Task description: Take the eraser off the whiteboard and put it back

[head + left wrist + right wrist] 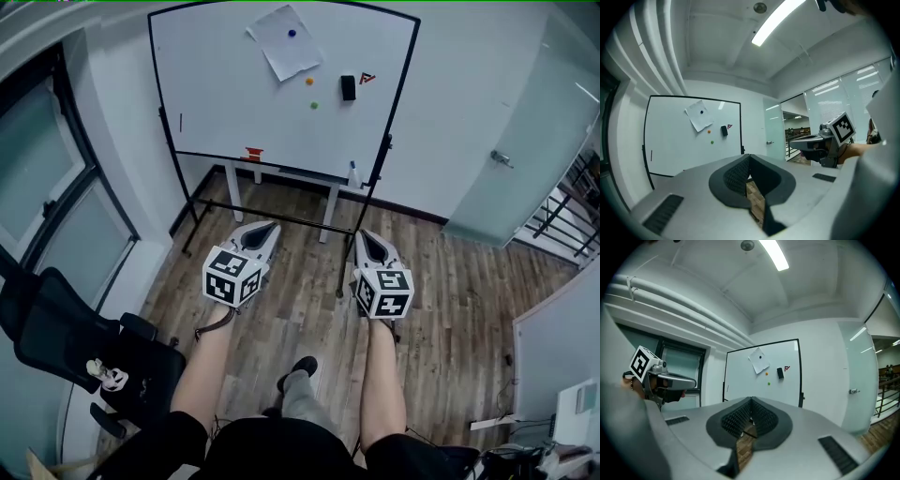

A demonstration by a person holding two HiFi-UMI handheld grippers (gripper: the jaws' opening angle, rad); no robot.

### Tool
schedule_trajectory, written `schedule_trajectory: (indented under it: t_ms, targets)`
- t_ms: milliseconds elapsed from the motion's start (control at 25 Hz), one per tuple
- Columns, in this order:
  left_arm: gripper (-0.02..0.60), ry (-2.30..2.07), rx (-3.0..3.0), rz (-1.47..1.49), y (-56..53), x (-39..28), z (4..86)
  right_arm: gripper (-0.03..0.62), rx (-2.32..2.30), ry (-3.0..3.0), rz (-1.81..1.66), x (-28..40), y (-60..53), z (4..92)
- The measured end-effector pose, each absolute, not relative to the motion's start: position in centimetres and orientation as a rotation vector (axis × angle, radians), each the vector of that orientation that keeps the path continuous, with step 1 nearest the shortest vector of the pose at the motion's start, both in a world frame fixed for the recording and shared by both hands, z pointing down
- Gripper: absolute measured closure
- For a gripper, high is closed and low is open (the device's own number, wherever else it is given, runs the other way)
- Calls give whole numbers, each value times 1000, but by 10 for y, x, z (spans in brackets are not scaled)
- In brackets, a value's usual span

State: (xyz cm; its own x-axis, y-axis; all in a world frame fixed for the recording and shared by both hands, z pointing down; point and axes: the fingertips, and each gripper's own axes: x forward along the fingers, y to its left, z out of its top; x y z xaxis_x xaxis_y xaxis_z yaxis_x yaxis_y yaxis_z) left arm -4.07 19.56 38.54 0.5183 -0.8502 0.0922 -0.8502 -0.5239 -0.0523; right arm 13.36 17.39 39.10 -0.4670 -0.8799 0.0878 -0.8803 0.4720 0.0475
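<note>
whiteboard (281,84) — free-standing on a black frame, upright against the white wall ahead of the person.

eraser (348,87) — black, stuck to the board's face in its upper right part, just left of a small red mark (367,78); well apart from both grippers.

sheet of paper (285,41) — white, tilted, at the top centre of the board, with a blue magnet (292,33) on it.

orange magnet (309,82), green magnet (314,105) — on the bare board below the sheet and left of the eraser, the green one lower.

tray (300,169) — along the board's bottom edge; a red item (253,152) at its left part, a small bottle (353,174) near its right end.

left gripper (749,159) — held level, aimed at the board; jaws clenched tip to tip, nothing between them, only floor showing through the gap behind the tips.

right gripper (751,404) — level beside the left one, also facing the board; jaws pressed together, empty.

wooden floor (450,309) — under the board and the person; a dark shoe (298,367) stands on it, below the grippers in the head view.

office chair (56,328) — black, at the person's left, by the window (56,187).

glass door (506,187) — right of the board, with a metal handle (501,157).
</note>
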Motion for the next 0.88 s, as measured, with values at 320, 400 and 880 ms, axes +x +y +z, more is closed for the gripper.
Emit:
schedule_trajectory:
  t_ms: [320, 400, 880]
  targets:
    - [560, 1502, -2744, -188, 161, -20, 389, 569, 1589, -2574, 0, 152, 145, 398]
    - [560, 1494, -2750, -194, 152, -16, 392, 569, 1590, -2567, 4, 154, 138, 402]
    - [560, 1489, -2761, -210, 98, -28, 400, 569, 1594, -2556, 19, 142, 84, 413]
